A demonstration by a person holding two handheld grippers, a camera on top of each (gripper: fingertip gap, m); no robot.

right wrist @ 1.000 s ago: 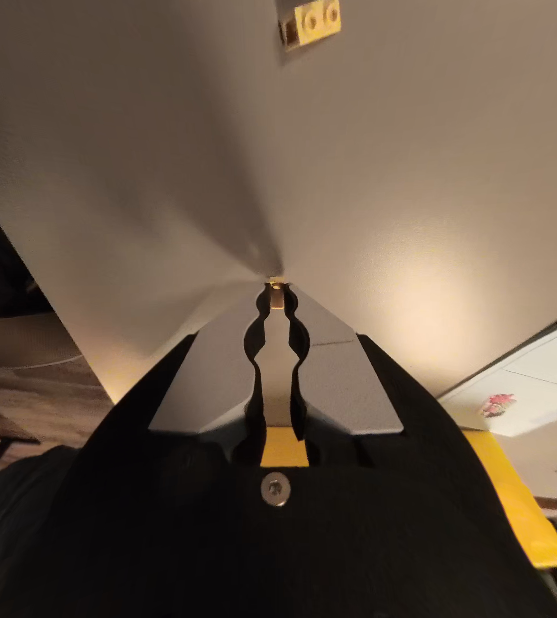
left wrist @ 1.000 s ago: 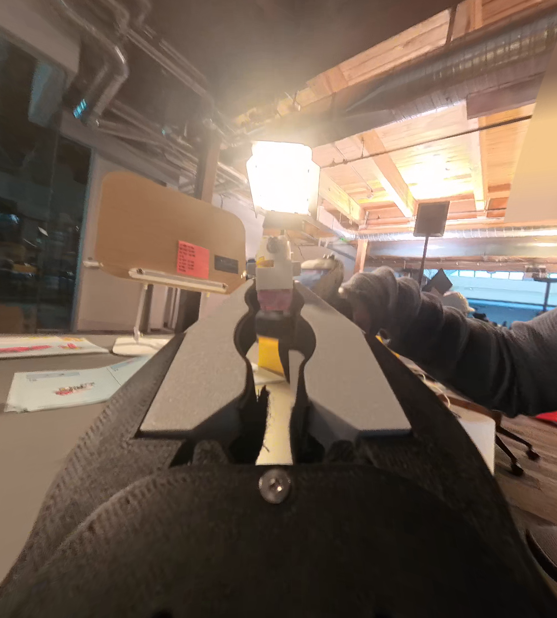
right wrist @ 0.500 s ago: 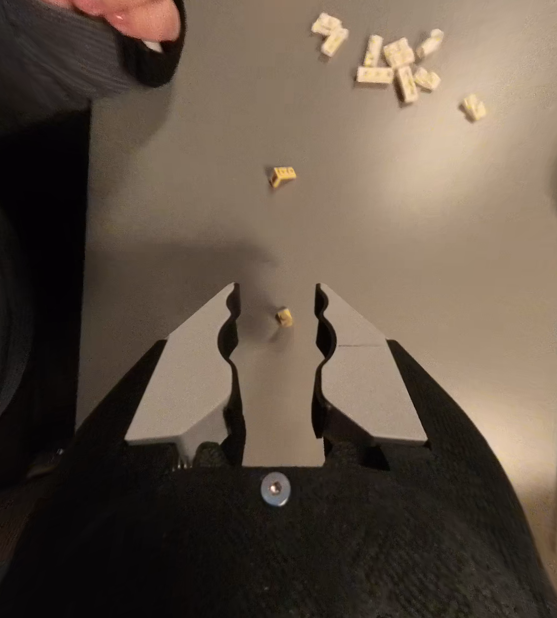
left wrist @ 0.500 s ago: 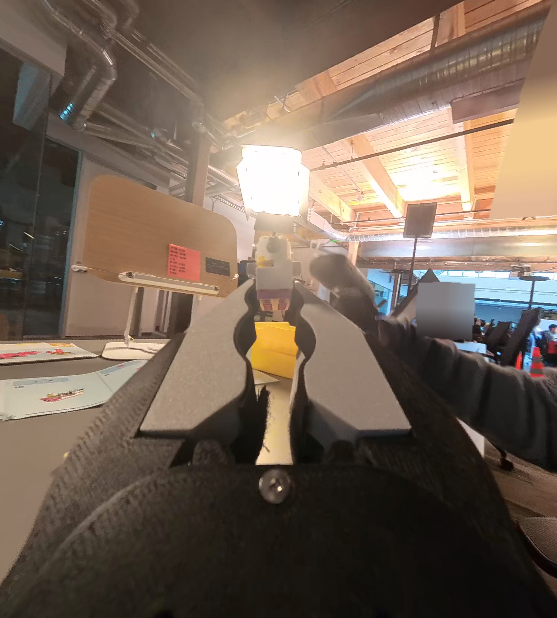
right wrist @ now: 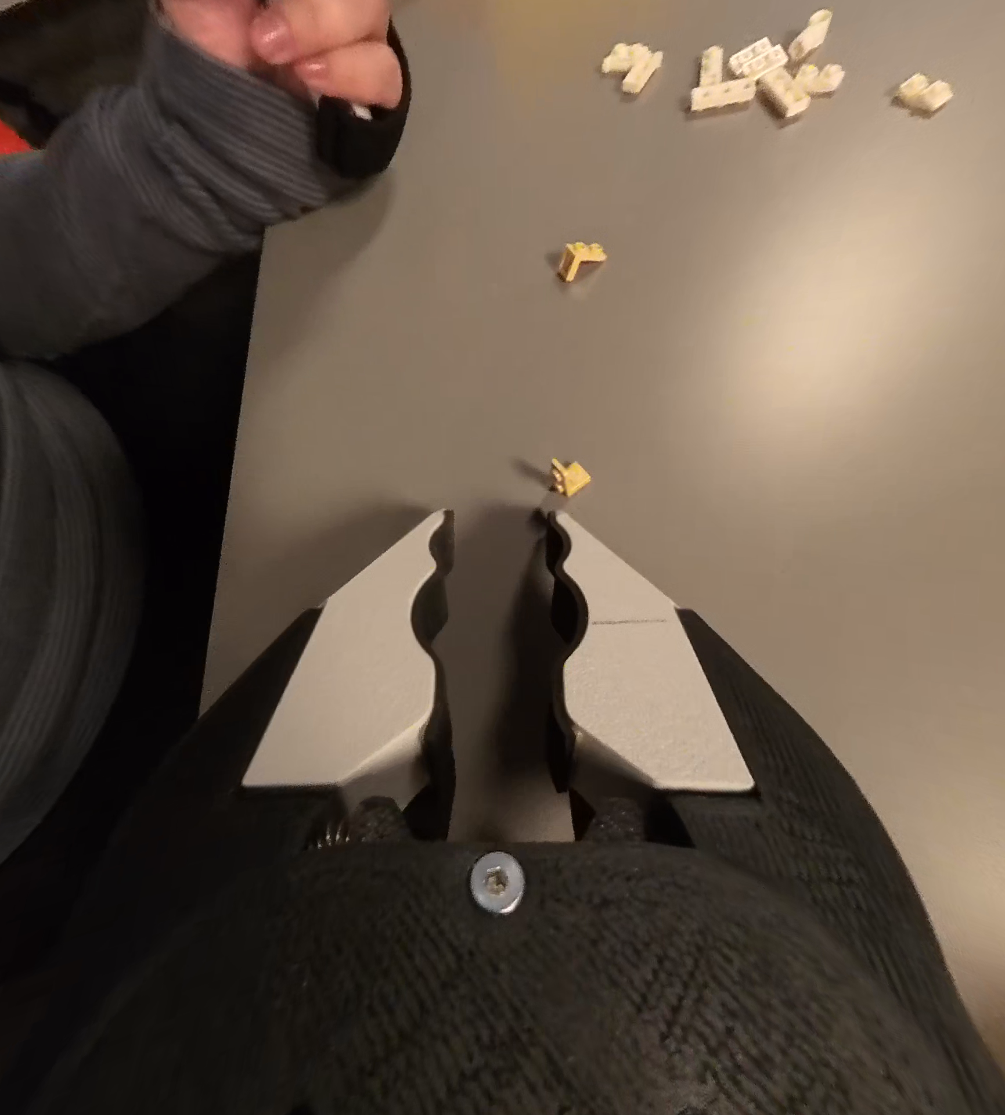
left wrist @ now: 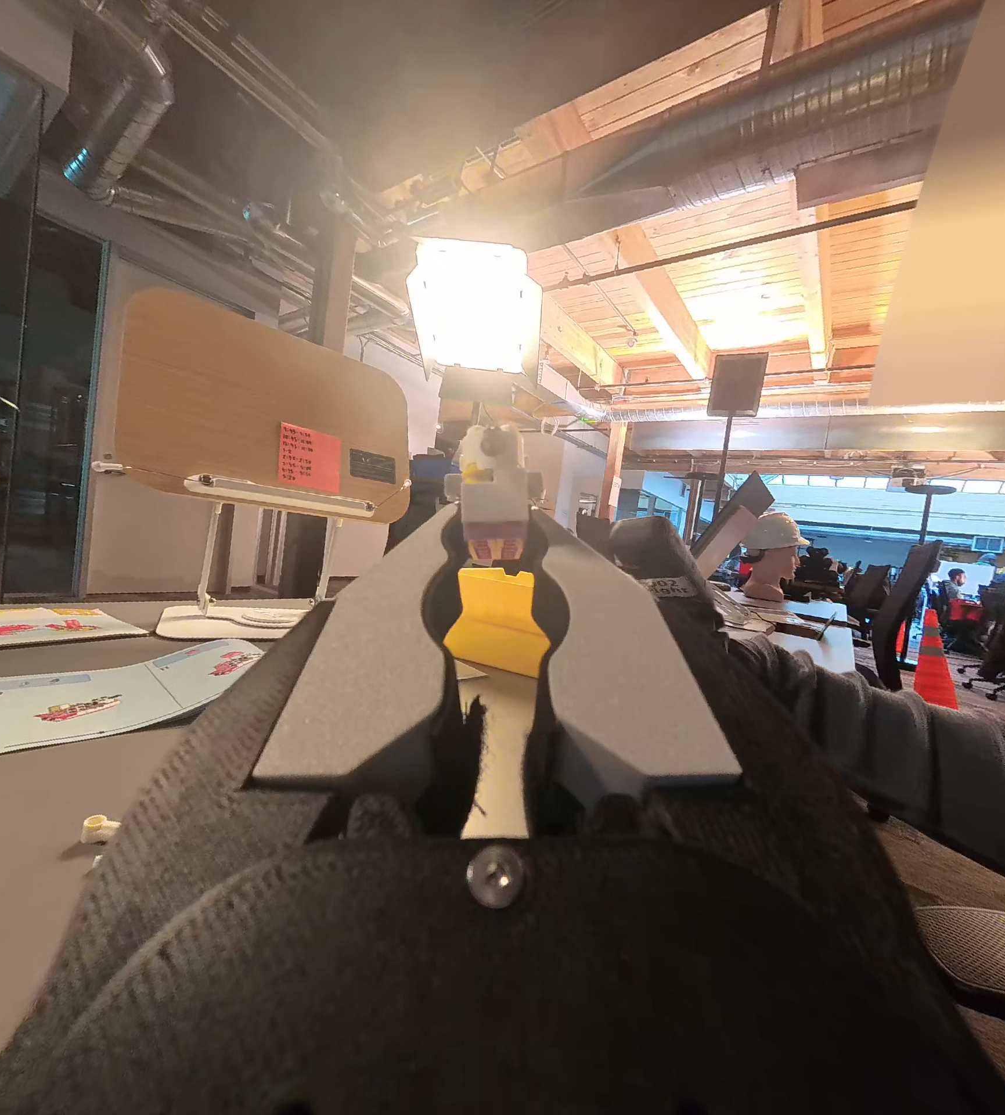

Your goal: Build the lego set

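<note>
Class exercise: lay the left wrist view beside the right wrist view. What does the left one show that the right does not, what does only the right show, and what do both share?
Only the left wrist view: the left hand-held gripper shut on a small white brick figure, a yellow bin beyond it, instruction sheets, a wooden board on a stand and a bright lamp.

Only the right wrist view: the right hand-held gripper, open over two small yellow bricks and a scatter of white bricks.

Both share: the grey table and a grey sleeve.
</note>
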